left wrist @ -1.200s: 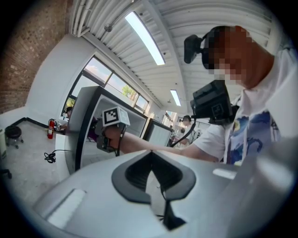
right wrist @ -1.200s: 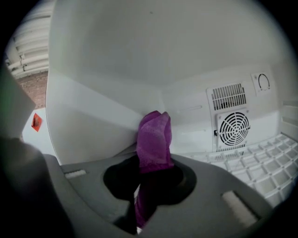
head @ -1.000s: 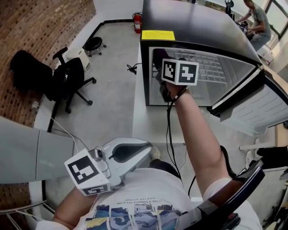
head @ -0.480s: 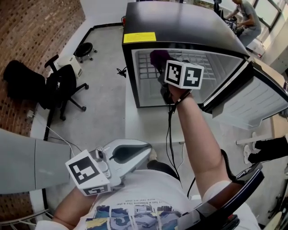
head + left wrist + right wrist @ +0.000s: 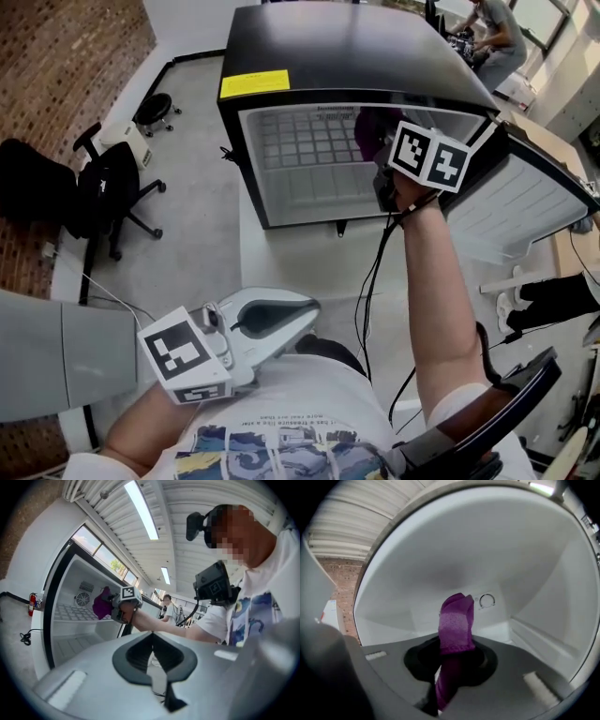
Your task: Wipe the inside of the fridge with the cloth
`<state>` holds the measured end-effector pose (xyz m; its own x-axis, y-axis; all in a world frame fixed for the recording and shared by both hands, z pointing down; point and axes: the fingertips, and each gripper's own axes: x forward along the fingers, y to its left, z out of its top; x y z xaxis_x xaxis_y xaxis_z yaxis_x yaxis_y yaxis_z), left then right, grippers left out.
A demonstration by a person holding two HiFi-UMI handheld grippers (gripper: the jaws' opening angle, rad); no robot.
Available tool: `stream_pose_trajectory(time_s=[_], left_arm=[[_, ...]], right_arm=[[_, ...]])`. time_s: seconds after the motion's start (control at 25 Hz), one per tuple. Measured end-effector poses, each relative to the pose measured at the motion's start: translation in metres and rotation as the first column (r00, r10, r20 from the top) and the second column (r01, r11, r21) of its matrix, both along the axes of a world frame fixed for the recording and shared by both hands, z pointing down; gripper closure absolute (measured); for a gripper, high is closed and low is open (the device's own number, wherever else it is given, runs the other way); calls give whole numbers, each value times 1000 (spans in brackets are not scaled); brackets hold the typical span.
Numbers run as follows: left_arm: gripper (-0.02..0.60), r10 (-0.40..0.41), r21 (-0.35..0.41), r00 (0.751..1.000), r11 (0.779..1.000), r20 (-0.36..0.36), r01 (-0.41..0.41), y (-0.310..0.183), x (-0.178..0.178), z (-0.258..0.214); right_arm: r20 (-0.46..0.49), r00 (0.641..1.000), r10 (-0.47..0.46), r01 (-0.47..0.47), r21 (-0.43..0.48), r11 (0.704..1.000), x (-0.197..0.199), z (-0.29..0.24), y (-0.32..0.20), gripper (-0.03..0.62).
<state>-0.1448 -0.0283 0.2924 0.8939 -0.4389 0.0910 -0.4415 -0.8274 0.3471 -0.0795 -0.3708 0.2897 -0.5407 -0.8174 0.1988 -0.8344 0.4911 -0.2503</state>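
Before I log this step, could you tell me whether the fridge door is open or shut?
Open. The fridge door stands swung out to the right, baring the white interior, where the right gripper holds the purple cloth.

We see a purple cloth with a fine speckle, a black fridge, white inside, and its yellow sticker.

Right gripper — arm outstretched — clamps the cloth; left gripper closed, held low.
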Motion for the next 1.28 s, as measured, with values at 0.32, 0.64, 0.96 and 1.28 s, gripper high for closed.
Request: stream_pose_trajectory(time_s=[0.32,0.64,0.96,1.28], left_arm=[[574,69,-1,997,998,-16,-69,-15,22,0],[574,76,-15,997,997,-25,-77,-27,23,3],[574,37,-29,999,999,-26,-37,-26,7,5],[574,-15,-26,999,1000,-31,15,-12,-11,4]], right_arm=[[-271,953,136,-111,106,988,64,-6,-13,542],[-413,904,115,-106,46,993,68,51,-19,542],[-387,921,37,-41,-1,999,25,72,-11,542],[-351,936,-32,26,-21,999,-30,71,8,542]])
